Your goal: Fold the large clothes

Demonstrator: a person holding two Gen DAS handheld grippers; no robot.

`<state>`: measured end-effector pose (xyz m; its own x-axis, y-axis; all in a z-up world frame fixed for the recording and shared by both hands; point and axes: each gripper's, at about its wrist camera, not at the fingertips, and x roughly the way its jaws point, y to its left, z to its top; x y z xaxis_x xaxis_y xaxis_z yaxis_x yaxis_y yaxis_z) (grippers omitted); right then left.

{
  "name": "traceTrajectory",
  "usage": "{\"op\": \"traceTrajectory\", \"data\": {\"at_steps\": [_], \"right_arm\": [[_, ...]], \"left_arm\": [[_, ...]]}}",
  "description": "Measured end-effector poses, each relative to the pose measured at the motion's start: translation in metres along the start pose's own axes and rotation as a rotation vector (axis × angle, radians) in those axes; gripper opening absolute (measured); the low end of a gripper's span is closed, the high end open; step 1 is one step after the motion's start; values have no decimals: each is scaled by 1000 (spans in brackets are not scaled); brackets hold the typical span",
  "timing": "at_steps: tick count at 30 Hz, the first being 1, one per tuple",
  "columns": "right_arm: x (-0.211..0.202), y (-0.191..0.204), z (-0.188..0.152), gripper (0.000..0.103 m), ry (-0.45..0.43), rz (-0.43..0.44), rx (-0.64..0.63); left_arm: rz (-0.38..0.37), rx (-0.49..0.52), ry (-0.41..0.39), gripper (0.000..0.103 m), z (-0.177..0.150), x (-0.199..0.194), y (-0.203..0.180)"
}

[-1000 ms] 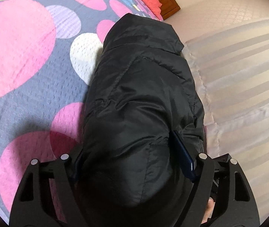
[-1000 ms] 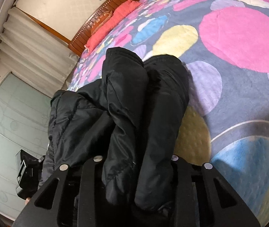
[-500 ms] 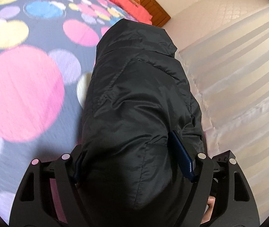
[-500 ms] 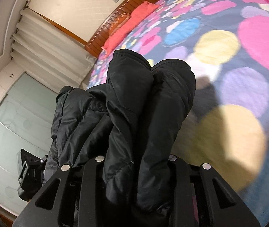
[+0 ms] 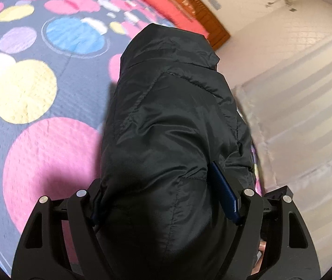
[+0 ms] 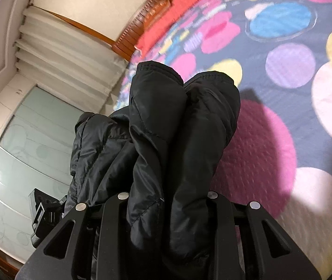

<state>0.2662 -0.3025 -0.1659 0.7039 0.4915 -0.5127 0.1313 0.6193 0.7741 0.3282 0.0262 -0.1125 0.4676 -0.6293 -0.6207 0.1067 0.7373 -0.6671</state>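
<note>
At the bottom of the left wrist view, the left tongs (image 5: 166, 200) are clamping a thick bunch of the black padded jacket (image 5: 172, 121), which is filling the centre of the frame and hanging out ahead of them. In the right wrist view the right tongs (image 6: 168, 198) are likewise gripping two puffy folds of the jacket (image 6: 179, 126), low centre. Compared with a second ago, the spotted bedspread (image 5: 37, 93) is sitting lower and further off, with more of its circles showing and the background blurring, so both hands are lifting the jacket clear of the bed. That probably means the garment is being carried over for a fold or re-laid. No containers are showing. At upper right, the wooden headboard (image 5: 203, 25) is edging into sight.
</note>
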Motion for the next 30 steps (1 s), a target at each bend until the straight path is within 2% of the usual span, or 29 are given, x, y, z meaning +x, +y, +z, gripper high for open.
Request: {"op": "traceTrajectory", "data": {"at_steps": [3, 8, 11, 13, 16, 21, 24, 27, 30], "right_arm": [[15, -12, -2, 28, 16, -31, 25], [19, -20, -2, 30, 25, -47, 40], [16, -19, -1, 40, 31, -70, 41], [9, -17, -6, 51, 31, -93, 31], [-4, -16, -11, 64, 21, -118, 9], [-32, -24, -35, 67, 41, -90, 36], [-42, -27, -51, 69, 47, -77, 49], [-44, -30, -64, 71, 62, -48, 77], [-42, -30, -73, 72, 67, -38, 92]], "left_arm": [[27, -31, 21, 77, 3, 17, 20], [28, -39, 22, 78, 4, 21, 27], [6, -44, 24, 78, 3, 15, 29], [-3, -56, 16, 80, 1, 10, 34], [-23, -68, -14, 85, -10, -11, 38], [-70, -38, -24, 91, -47, -41, 46], [-112, -36, 5, 96, -69, -44, 49], [-108, -14, 7, 99, -83, -42, 47], [-125, -66, 30, 99, -93, -40, 50]]}}
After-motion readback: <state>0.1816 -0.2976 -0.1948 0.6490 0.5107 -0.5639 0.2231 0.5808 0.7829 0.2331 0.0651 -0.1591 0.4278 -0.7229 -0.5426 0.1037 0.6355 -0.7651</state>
